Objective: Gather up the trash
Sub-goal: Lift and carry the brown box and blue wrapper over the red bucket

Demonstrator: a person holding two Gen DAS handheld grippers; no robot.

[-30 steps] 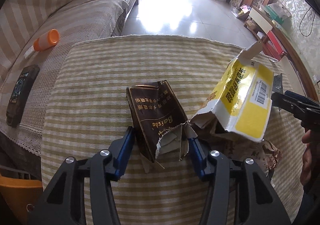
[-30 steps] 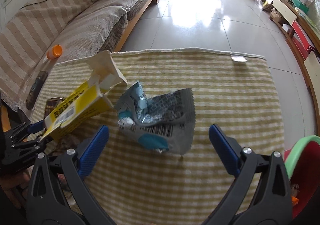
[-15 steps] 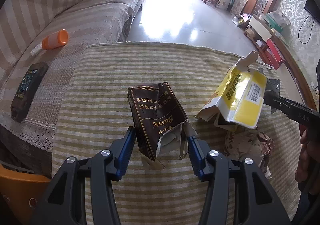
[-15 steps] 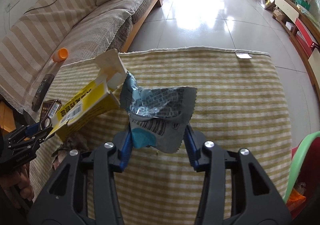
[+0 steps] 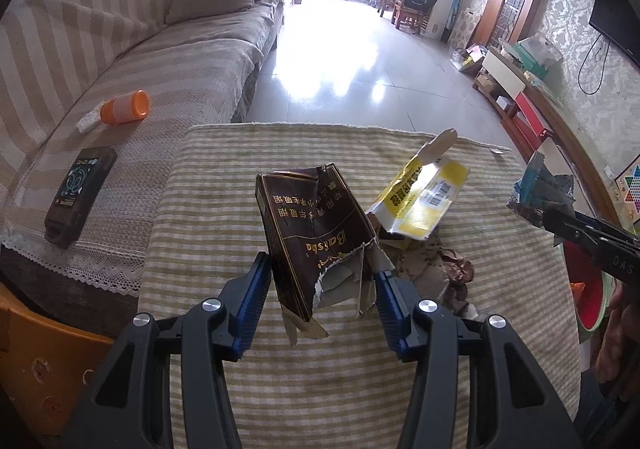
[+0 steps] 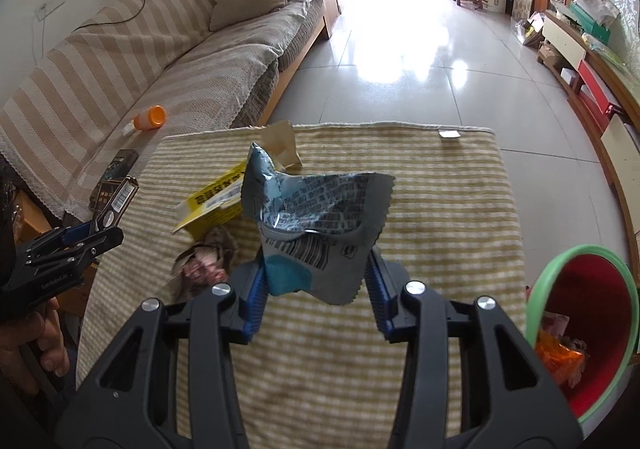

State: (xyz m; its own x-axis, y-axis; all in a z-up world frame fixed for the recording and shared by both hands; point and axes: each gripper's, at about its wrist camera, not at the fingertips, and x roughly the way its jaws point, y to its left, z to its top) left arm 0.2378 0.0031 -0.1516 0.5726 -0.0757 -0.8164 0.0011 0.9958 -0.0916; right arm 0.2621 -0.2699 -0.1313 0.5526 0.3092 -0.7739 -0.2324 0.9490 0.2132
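Right wrist: striped tablecloth (image 6: 440,189), sofa (image 6: 160,61), tiled floor (image 6: 400,61).

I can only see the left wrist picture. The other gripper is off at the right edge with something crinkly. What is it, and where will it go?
Observer: The right gripper is shut on a crumpled grey and blue wrapper, held above the striped cloth.
Visitor: Is there a bin?
Observer: Yes, a red bin with a green rim stands at the cloth's right, likely its target.
Visitor: Empty?
Observer: No, an orange wrapper already lies inside.
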